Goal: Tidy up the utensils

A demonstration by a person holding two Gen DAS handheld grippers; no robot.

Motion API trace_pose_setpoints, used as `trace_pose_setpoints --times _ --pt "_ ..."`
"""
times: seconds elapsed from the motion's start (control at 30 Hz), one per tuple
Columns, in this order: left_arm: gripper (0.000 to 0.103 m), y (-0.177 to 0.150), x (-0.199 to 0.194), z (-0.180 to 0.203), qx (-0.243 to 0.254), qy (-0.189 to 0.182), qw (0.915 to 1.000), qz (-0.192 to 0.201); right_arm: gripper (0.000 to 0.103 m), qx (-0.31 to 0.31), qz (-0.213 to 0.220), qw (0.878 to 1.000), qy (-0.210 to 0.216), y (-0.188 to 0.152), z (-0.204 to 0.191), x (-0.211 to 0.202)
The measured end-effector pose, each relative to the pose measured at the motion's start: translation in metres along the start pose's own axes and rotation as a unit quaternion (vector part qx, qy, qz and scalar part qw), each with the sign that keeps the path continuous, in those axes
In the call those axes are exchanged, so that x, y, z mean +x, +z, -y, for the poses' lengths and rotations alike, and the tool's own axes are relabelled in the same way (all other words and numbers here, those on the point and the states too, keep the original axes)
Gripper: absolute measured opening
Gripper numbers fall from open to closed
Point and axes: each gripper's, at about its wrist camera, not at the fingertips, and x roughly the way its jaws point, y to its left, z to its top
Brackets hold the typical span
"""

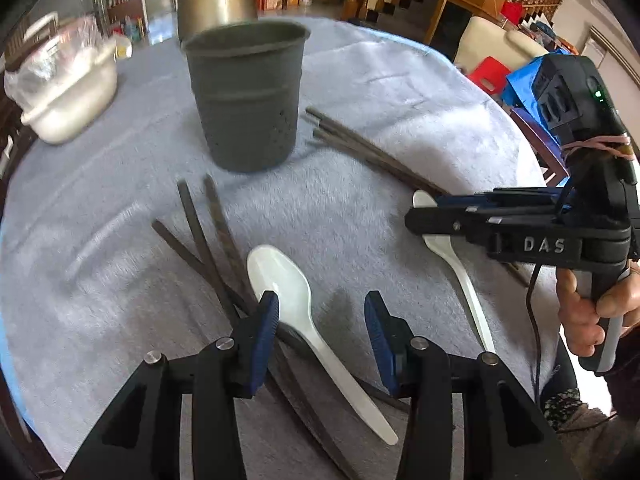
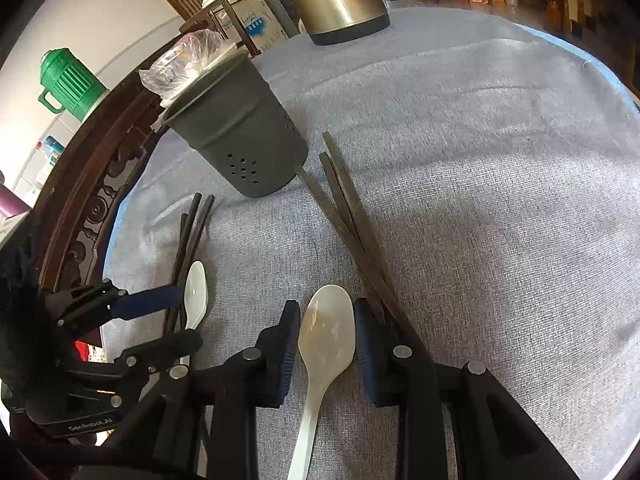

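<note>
On a gray cloth [image 1: 400,92], nothing tidied yet — cup [image 1: 246,100] empty as far as seen, sticks [image 2: 352,216] and two spoons [image 2: 326,336] lying loose, left gripper [image 1: 320,322] and right gripper [image 2: 326,350] both spread wide, each around a spoon, not squeezing.

Your left gripper [image 1: 320,312] is black with ribbed blue pads [image 1: 266,332] and silver screws. Your right gripper [image 2: 327,340] matches, marked "DAS", cable at 3 o'clock.
</note>
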Motion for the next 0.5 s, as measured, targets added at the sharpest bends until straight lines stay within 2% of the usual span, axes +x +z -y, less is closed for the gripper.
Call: trace_pose_setpoints --times 0.1,0.3,0.5 --pt "0.045 -0.006 -0.002 0.001 0.000 0.002 0.9999 0.011 0.031 0.005 0.001 1.000 0.007 -0.001 0.002 -0.001" --pt "0.045 -0.002 0.009 -0.013 -0.032 0.011 0.9994 -0.006 0.031 0.003 0.004 1.000 0.008 -0.002 0.001 -0.003" --pt "0.045 0.012 0.013 -0.002 -0.016 0.016 0.9997 0.004 0.031 0.006 0.004 1.000 0.010 -0.001 0.002 -0.003"
